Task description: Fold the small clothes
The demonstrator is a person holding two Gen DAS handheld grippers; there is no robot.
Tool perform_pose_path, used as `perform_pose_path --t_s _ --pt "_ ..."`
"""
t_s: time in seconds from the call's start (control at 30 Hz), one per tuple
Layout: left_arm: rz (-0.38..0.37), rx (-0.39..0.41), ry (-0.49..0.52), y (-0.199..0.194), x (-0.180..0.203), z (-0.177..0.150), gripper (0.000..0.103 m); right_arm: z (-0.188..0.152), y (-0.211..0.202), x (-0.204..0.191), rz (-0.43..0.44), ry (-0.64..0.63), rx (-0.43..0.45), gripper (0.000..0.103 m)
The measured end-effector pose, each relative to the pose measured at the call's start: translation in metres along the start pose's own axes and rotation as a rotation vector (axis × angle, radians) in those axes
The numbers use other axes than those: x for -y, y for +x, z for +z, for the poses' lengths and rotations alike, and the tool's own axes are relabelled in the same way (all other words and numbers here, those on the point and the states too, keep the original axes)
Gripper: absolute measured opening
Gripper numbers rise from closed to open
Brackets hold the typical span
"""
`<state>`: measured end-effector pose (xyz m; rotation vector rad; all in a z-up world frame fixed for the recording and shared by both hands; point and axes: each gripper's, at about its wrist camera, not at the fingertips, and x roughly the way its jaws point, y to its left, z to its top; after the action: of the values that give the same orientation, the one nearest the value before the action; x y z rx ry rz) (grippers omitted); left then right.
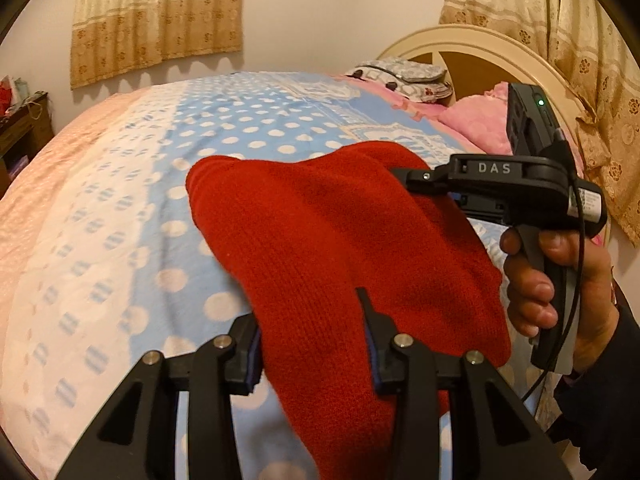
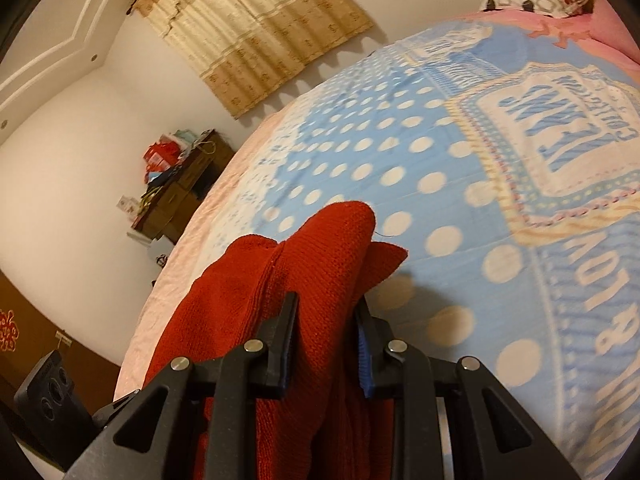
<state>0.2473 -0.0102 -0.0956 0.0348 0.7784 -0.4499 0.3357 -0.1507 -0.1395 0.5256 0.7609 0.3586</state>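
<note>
Over dotted blanket (image 1: 248, 128), red knit (image 1: 340, 232), pillows (image 1: 404, 76) beyond

Warm-lit bedroom — bed (image 1: 120, 184) under a blue polka-dot blanket (image 2: 400, 168), cream arched headboard (image 1: 480, 46), beige patterned curtains (image 1: 156, 16), white walls, cluttered dark wooden dresser (image 2: 180, 192) in the corner

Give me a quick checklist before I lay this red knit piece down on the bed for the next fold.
1. Left gripper shut on the red knitted garment: ok.
2. Right gripper shut on it too: ok.
3. Garment flat and smooth: not ok, bunched between the right fingers.
4. Blue polka-dot blanket free of other items ahead: ok.
5. Garment's hanging lower edge: cannot tell, out of frame.
</note>
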Motion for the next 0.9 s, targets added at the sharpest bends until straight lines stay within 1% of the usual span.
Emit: perform_pose_path --t_s 0.17,0.4,0.67,0.9 --pt "0.031 0.014 -0.017 -0.018 -0.009 -0.011 0.040 -0.006 0.006 -0.021 0.027 -0.025 -0.014 0.026" --pt "0.053 0.021 -0.053 -0.033 -0.024 -0.022 0.040 -0.019 0.017 -0.054 0.048 -0.071 -0.040 0.026" --pt "0.072 0.042 -0.091 -0.052 -0.043 -0.038 0.040 -0.034 0.029 -0.080 0.071 -0.109 -0.068 0.026" --pt "0.098 0.060 -0.130 -0.067 -0.060 -0.051 0.040 -0.044 0.043 -0.107 0.109 -0.135 -0.094 0.026"
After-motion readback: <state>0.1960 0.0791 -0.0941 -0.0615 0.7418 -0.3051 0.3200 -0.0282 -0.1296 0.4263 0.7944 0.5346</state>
